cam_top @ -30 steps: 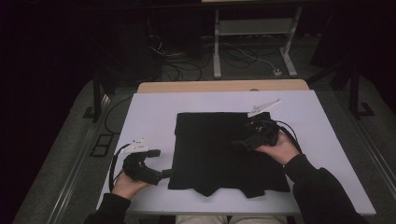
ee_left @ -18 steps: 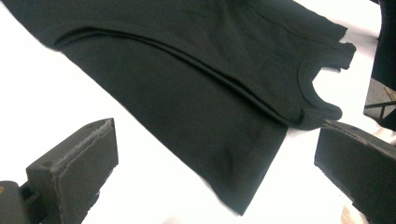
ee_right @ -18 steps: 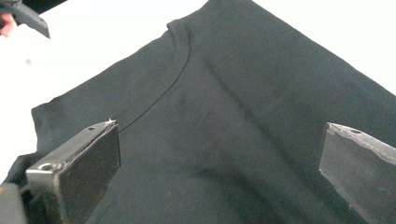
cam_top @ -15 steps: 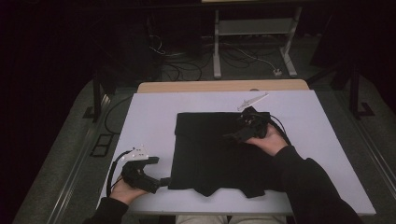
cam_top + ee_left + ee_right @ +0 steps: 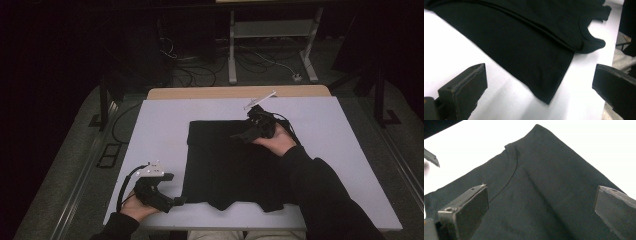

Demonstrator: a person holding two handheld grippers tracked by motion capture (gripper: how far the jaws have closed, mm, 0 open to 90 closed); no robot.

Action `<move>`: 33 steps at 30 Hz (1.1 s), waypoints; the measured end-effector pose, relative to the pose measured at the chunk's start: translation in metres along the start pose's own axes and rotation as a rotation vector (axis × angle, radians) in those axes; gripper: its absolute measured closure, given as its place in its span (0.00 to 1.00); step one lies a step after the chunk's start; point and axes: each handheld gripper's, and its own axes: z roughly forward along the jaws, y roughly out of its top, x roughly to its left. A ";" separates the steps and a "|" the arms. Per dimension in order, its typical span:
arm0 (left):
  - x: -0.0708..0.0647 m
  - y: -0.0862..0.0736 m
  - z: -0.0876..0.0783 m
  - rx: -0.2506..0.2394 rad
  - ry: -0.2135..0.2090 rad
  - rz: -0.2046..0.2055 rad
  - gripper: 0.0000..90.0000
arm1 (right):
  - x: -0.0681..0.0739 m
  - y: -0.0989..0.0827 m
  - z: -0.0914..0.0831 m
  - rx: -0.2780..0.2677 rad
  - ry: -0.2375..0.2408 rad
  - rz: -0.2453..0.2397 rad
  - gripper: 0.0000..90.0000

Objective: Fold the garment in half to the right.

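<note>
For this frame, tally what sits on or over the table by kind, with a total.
Black garment, lying flat on the white table: 1
Hand-held grippers: 2, the left gripper by the garment's near-left corner and the right gripper over its far edge
Total: 3

dim lab: floor cables (image 5: 200, 62), white table (image 5: 160, 125)

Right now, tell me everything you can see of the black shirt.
The shirt is black, soft knit fabric, folded into a rough rectangle and lying flat on the white table. Its neckline scoop sits at the near edge; ribbed collar trim and a seam show in the gripper views. The right gripper hovers open above its far part; the left gripper, open, sits at its near left corner.
</note>
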 end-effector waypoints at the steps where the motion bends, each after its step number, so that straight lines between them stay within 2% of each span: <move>1: 0.000 0.000 0.001 0.006 -0.002 0.004 0.00 | -0.001 0.001 0.002 -0.005 0.001 0.003 0.00; 4: -0.002 -0.002 0.005 0.025 -0.004 0.000 0.00 | -0.002 0.005 0.008 -0.006 0.004 0.007 0.00; 7: -0.002 -0.003 0.006 0.045 -0.005 0.012 0.00 | -0.003 0.011 0.014 -0.002 0.002 0.014 0.00; 9: -0.002 -0.003 0.007 0.053 -0.010 0.016 0.00 | -0.004 0.015 0.019 -0.007 0.003 0.001 0.00; 14: -0.003 -0.004 0.010 0.058 -0.023 0.013 0.00 | -0.005 0.027 0.029 -0.015 0.008 -0.005 0.00; 19: -0.006 -0.005 0.013 0.063 -0.051 0.006 0.00 | -0.004 0.037 0.041 0.000 0.012 -0.018 0.00; 23: -0.005 -0.006 0.014 0.101 -0.055 0.036 0.00 | -0.003 0.046 0.051 0.005 0.018 -0.021 0.00; 28: -0.005 -0.007 0.016 0.111 -0.064 0.028 0.00 | -0.002 0.057 0.064 0.007 0.019 -0.025 0.00; 33: -0.005 -0.007 0.015 0.118 -0.068 0.045 0.00 | -0.002 0.066 0.079 0.019 0.020 -0.027 0.00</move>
